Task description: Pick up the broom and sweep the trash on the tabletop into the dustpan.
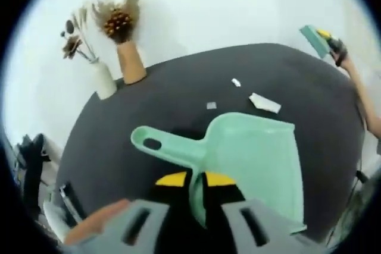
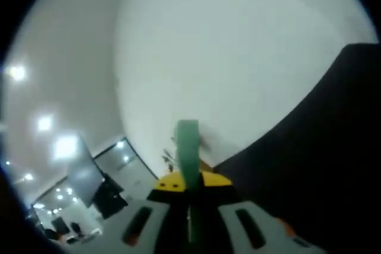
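Left gripper view: the left gripper (image 1: 196,190), with yellow-tipped jaws, is closed on the near rim of a mint-green dustpan (image 1: 253,153). The pan lies on the dark table (image 1: 149,105), its handle pointing left and ending in a hanging hole. Beyond the pan, on the far side of the table, lie three pieces of trash: a small grey scrap (image 1: 211,105), a small white scrap (image 1: 236,82) and a larger white piece of paper (image 1: 265,103). At the far left edge of the table stand a white vase (image 1: 103,79) and a brown vase (image 1: 131,62), both with dried flowers, against a white wall (image 1: 226,10). At far right, a person's hand (image 1: 340,52) holds the right gripper (image 1: 317,40) raised above the table, apart from the trash.

Right gripper view: the right gripper (image 2: 189,184) is clamped on the green broom handle (image 2: 187,153), which rises straight up between the jaws. The dark table (image 2: 321,165) fills the right side; white wall and ceiling lights lie beyond.
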A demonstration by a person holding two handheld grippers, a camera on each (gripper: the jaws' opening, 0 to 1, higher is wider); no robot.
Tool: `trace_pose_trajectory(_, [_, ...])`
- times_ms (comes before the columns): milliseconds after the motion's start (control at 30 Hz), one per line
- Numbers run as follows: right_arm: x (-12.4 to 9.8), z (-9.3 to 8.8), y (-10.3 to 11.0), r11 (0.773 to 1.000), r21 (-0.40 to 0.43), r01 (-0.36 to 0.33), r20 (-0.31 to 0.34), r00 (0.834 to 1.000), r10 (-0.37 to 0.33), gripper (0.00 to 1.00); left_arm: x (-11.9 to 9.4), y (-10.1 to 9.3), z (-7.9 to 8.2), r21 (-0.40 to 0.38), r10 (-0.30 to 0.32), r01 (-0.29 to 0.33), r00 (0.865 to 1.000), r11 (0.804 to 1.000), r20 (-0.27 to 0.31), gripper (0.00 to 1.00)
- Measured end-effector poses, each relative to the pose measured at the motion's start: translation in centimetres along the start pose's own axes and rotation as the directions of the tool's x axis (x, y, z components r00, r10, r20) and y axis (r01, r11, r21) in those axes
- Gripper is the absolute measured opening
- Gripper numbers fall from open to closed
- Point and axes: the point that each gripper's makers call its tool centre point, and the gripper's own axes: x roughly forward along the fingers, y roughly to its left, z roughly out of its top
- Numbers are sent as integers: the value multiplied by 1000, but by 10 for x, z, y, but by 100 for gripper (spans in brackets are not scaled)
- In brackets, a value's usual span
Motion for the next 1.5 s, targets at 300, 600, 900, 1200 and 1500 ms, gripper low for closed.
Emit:
trace_pose_trajectory(300, [2, 6, -3, 1000, 3, -4, -2, 1000, 4, 6, -11, 3, 4, -119, 91, -85, 995, 989, 40, 5])
trace_pose_trajectory(600, [6, 14, -4, 1000, 3, -17, -7, 1000, 17, 6, -27, 9, -6, -319, 238, -226, 971, 920, -4, 4])
trace_pose_trajectory(900, [7, 30, -9, 998, 38, -43, 10, 999, 43, 6, -27, 10, -24, -571, 292, -287, 953, 769, -85, 4])
trace_pose_trajectory(1200, [6, 29, -5, 998, 45, -53, 17, 998, 53, 6, -34, 10, -28, -598, 403, -362, 913, 716, -70, 4])
trace_pose_trajectory(1500, [3, 26, -2, 995, 73, -70, 30, 997, 68, 6, -29, 1, -21, -655, 366, -285, 930, 700, -13, 14])
